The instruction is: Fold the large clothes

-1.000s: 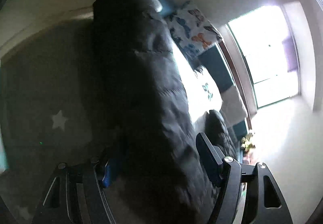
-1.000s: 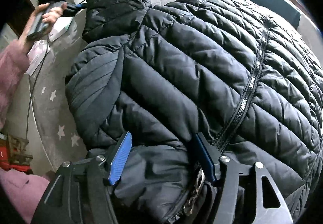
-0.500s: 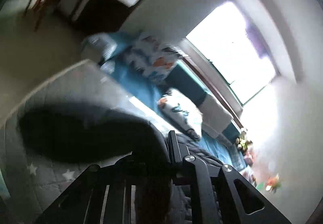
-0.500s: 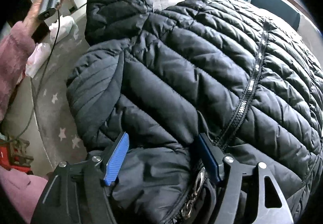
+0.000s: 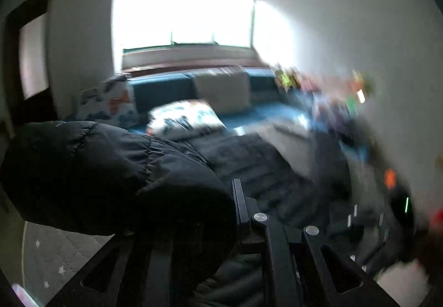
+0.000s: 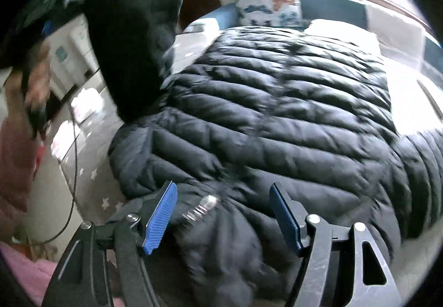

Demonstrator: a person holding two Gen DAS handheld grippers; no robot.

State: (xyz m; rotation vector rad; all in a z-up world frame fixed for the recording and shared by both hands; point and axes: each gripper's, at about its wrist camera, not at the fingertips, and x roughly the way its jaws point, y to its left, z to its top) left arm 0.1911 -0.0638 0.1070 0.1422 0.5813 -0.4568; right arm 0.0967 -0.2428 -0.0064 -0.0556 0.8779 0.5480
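On the star-print bed (image 6: 91, 174), a black puffer jacket (image 6: 277, 118) lies spread while the left gripper (image 5: 210, 224), clamped on its sleeve (image 5: 91, 174), lifts it. The right gripper (image 6: 224, 212) straddles the collar, jaws wide. Best practice: carry the sleeve straight across the chest, keeping the body flat.

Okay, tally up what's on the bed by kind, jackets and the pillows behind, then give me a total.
Black puffer jacket: 1
Butterfly-print pillows: 2, one upright, one lying flat
Plain beige cushion: 1
Total: 4
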